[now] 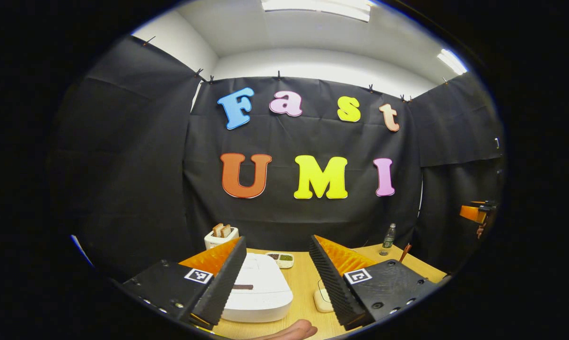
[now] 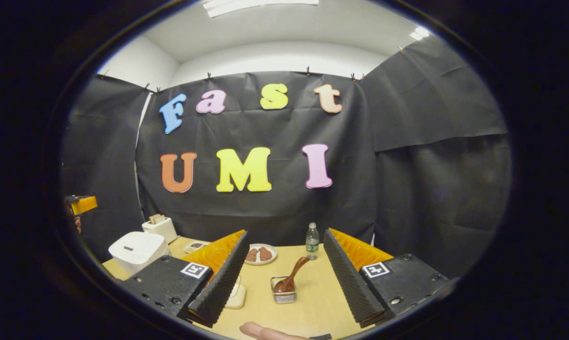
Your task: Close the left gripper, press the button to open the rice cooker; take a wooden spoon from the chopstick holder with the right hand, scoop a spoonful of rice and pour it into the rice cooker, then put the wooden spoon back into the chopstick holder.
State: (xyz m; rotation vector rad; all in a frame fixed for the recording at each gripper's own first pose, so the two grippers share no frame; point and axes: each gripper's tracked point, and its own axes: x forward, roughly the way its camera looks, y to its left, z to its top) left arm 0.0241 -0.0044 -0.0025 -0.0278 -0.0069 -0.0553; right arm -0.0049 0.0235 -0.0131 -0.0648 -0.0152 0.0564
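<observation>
Rice cooker [image 1: 258, 288], white with its lid down, sits on the wooden table [image 1: 303, 283] directly ahead of the left gripper [image 1: 277, 278], whose jaws stand wide apart and hold nothing; in the left gripper view the cooker shows between the two fingers, nearer the left one. Behind it, by the black cloth wall, stands a white toaster [image 1: 220, 236] with two slices of bread in its slots. To the right of the cooker lie a small two-part dish [image 1: 280, 259] of dark and green contents and, nearer, a pale rounded object [image 1: 322, 300], partly hidden by the right finger. Farther right a clear bottle [image 1: 389, 238] stands at the table's back edge. A fingertip [image 1: 291, 331] shows at the bottom of the view.

In the right gripper view, the cooker is at far left, with a plate [image 2: 261, 254] of brown food mid-table. The wooden spoon [image 2: 291, 276] leans in the chopstick holder [image 2: 283, 292], a small wire-sided container, between the spread fingers of the right gripper [image 2: 284, 278], which is likewise released and empty.
</observation>
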